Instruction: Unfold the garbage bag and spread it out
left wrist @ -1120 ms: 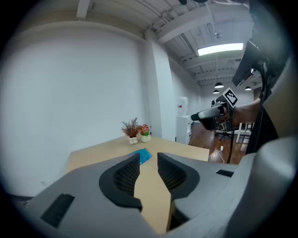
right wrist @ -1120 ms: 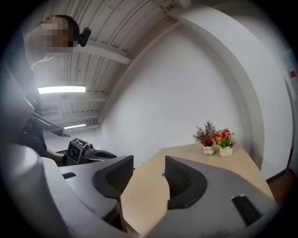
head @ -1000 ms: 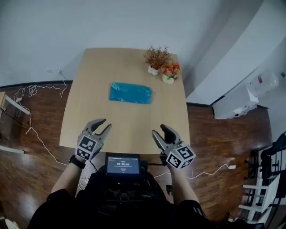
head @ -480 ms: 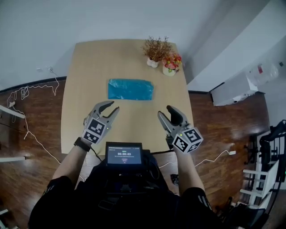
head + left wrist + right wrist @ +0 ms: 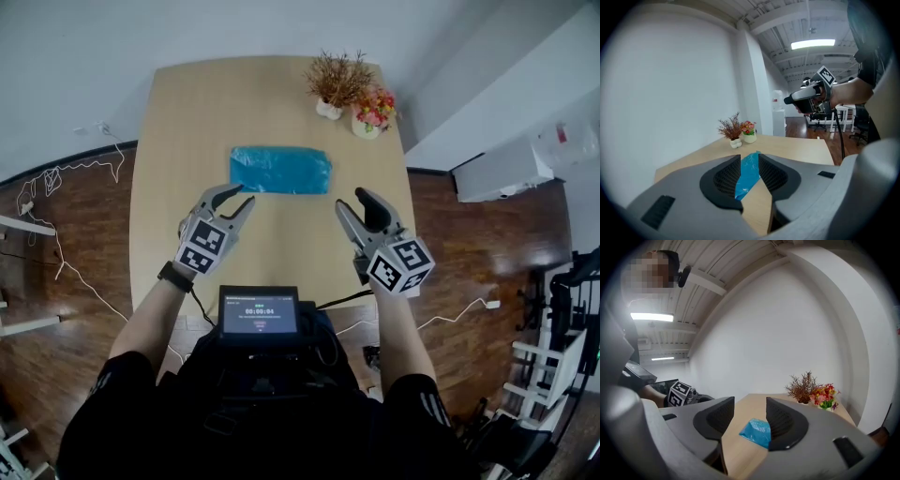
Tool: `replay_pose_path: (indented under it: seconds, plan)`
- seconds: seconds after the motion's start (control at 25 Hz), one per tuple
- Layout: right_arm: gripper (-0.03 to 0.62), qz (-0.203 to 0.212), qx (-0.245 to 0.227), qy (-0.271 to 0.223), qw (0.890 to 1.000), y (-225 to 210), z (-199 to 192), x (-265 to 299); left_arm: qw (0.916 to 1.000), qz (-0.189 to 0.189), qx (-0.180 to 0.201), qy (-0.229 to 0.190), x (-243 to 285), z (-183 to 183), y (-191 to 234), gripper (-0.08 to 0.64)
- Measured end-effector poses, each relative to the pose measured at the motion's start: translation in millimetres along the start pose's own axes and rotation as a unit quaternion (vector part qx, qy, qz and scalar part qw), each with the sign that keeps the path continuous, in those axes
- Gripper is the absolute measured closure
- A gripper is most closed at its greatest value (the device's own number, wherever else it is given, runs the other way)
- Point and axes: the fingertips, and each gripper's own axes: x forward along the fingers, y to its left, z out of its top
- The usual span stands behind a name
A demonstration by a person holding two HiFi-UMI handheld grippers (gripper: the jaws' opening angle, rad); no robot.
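Garbage bag (image 5: 280, 170) lies folded, a flat blue rectangle — left gripper (image 5: 244, 194) and right gripper (image 5: 351, 199) fingers apart, empty.

Head view looks steeply down; low gripper views share the garbage bag (image 5: 280, 170).

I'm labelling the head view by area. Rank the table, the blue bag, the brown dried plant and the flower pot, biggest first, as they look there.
1. table
2. blue bag
3. brown dried plant
4. flower pot, only slightly smaller than the plant; a close call.
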Motion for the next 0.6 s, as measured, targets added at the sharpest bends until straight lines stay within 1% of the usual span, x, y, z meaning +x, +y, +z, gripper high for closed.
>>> replay_pose_path:
  seconds: [0.12,0.2,0.28,0.44,0.52,0.6]
  plan:
    - [0.364,0.008,0.001,0.008,1.0,-12,-4,10,0.9999,-0.007,-0.005,0.014,22,-4,-3,0.434]
    - [0.364,0.012,0.004,0.014,1.0,-20,-10,16,0.9994,-0.012,-0.014,0.029,40,-12,-7,0.434]
    - [0.364,0.014,0.009,0.023,1.0,-30,-16,23,0.9987,-0.023,-0.015,0.043,60,-18,-13,0.434]
    - [0.364,0.017,0.018,0.043,0.999,-52,-30,40,0.9958,-0.051,-0.003,0.076,103,-24,-23,0.434]
    - [0.364,0.019,0.023,0.051,0.998,-61,-38,46,0.9934,-0.067,0.009,0.093,124,-29,-32,0.433]
    - [0.364,0.02,0.028,0.06,0.998,-70,-45,53,0.9895,-0.086,0.027,0.114,146,-37,-43,0.405]
